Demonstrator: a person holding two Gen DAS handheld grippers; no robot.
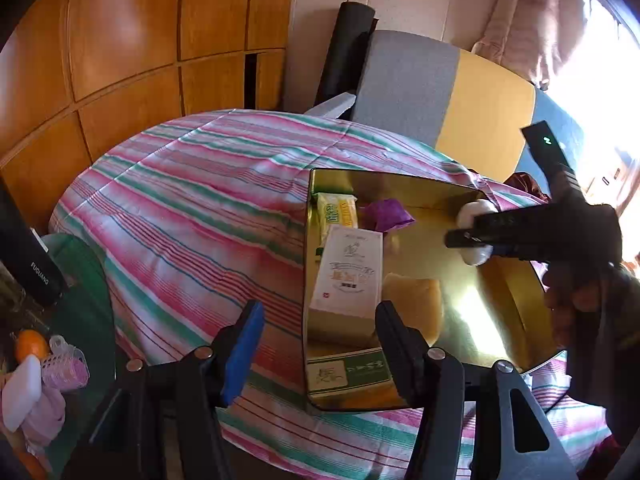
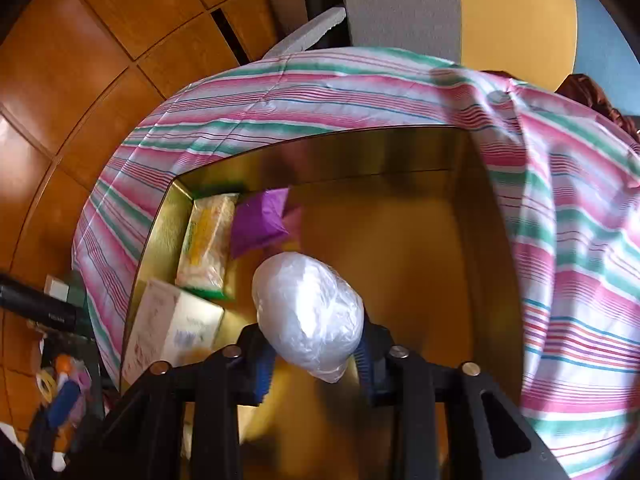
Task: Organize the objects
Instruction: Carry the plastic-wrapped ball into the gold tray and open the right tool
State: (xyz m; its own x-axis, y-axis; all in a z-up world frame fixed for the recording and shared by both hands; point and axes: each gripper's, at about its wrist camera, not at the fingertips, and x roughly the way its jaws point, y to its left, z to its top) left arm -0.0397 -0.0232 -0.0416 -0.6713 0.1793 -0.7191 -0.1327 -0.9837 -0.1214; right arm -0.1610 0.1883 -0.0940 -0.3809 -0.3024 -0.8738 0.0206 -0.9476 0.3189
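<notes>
Light: bright daylight, blown out upper right of left view.
Glare: gold box (image 1: 500, 300) floor.
Blur: right view soft.
Edges: fisheye-bent, dark corners.

A home bedroom: striped bedsheet (image 1: 192, 200), wooden wardrobe (image 1: 120, 40), pink curtain (image 1: 532, 20).

Right claw (image 1: 466, 236) grips a white bundle (image 1: 474, 216) over the gold tin (image 1: 504, 292).

A shiny gold metal tin (image 1: 516, 292) sat on a bedspread of pink, green and white stripes (image 1: 192, 208) — inside, a purple crinkled packet (image 2: 260, 222) and a white plastic-wrapped bundle (image 2: 310, 312).
</notes>
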